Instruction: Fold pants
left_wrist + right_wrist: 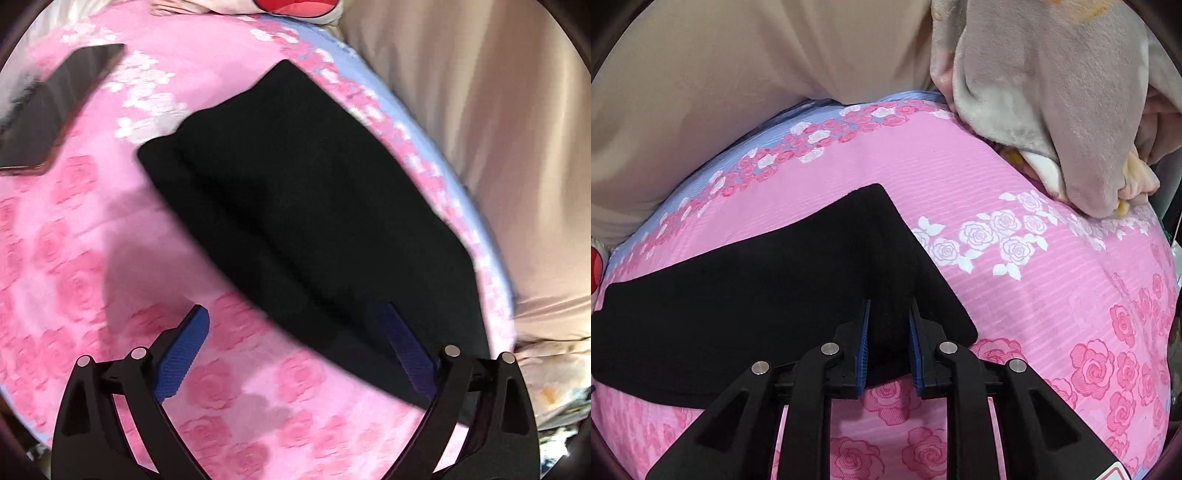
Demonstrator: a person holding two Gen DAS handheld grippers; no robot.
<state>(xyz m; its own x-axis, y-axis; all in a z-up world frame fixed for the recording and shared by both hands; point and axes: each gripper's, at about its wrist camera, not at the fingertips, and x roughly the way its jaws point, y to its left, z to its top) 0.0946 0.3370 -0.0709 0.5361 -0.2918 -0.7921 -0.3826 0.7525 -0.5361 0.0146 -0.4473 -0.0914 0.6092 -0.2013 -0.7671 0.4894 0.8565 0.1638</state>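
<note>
The black pants (pixel 295 206) lie folded in a thick band on the pink rose-print bedsheet (pixel 74 258). My left gripper (pixel 295 325) is wide open just above the sheet, its right finger (pixel 406 350) over the pants' near edge. In the right wrist view the pants (pixel 757 295) stretch to the left. My right gripper (pixel 888 332) has its jaws narrowly apart, with the pants' near corner between the blue pads; whether they pinch the cloth is unclear.
A dark phone or tablet (pixel 55 110) lies on the sheet at the far left. A beige curtain (pixel 480 129) hangs beyond the bed edge. A grey plush blanket (pixel 1052 110) is heaped at the far right. A red and white item (pixel 295 7) sits at the far end.
</note>
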